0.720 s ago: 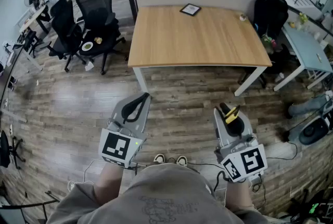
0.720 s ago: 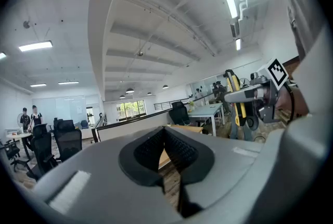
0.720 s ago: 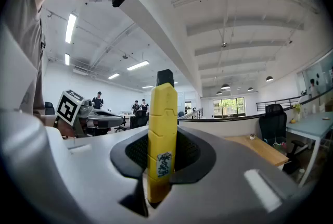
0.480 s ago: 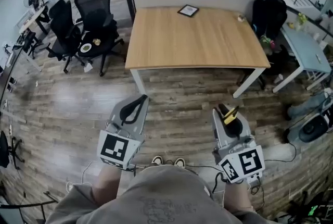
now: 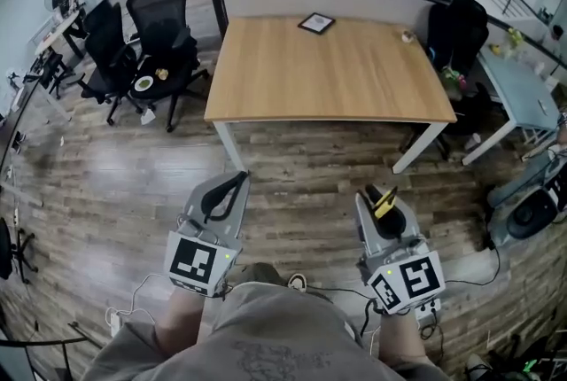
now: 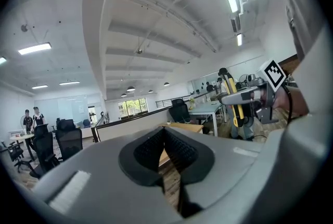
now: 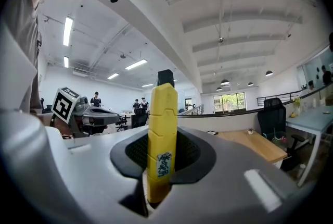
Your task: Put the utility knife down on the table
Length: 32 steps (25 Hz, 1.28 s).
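While the utility knife [image 7: 161, 134] sits clamped between the jaws of the right hand-held gripper [image 5: 383, 200], the task looks barely begun. The desk [image 5: 328, 69] lies far ahead, so the carry and release are left. The left hand-held gripper [image 5: 224, 193] is closed and empty. No containers show nearby.
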{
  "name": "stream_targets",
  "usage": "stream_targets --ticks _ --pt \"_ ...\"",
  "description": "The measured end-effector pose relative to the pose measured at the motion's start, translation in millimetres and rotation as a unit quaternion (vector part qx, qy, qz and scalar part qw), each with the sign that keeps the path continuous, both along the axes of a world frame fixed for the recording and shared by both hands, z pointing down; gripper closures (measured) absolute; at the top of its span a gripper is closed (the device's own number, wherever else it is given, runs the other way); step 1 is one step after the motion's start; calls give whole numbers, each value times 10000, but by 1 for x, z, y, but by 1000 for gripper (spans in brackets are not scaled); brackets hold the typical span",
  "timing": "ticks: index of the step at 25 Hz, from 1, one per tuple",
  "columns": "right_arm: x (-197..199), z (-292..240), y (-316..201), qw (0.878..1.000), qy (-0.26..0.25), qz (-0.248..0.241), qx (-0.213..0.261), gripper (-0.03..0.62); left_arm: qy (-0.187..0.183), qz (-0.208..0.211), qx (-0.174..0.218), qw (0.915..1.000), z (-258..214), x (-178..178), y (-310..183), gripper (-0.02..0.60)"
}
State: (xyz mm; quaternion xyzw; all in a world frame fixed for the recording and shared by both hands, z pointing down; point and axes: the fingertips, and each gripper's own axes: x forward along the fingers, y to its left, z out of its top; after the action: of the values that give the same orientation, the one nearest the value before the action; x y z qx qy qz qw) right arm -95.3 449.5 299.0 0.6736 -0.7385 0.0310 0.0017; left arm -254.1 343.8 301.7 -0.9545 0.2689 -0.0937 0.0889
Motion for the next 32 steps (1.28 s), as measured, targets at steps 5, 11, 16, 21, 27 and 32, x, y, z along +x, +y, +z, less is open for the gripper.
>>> stream_targets --ticks 5,11,16,21,27,32 --pt "12 1 8 10000 -88 -39 -7 516 -27 -29 115 9999 1 7 5 581" --pt "16 10 2 9999 -164 -48 9 516 -34 -142 88 9999 7 7 -2 581" --pt "21 14 -17 9994 -318 -97 -16 516 -53 -86 183 9998 5 16 -19 581" --pt "28 21 -48 9986 -486 -166 -115 516 -25 -103 167 9998 7 21 -46 581" --pt "45 25 -110 9987 -398 -168 -257 516 -28 -150 -27 9999 17 36 -111 581" --pt "63 26 -175 9986 -328 -120 -395 516 -65 -87 -18 9999 19 55 -178 581"
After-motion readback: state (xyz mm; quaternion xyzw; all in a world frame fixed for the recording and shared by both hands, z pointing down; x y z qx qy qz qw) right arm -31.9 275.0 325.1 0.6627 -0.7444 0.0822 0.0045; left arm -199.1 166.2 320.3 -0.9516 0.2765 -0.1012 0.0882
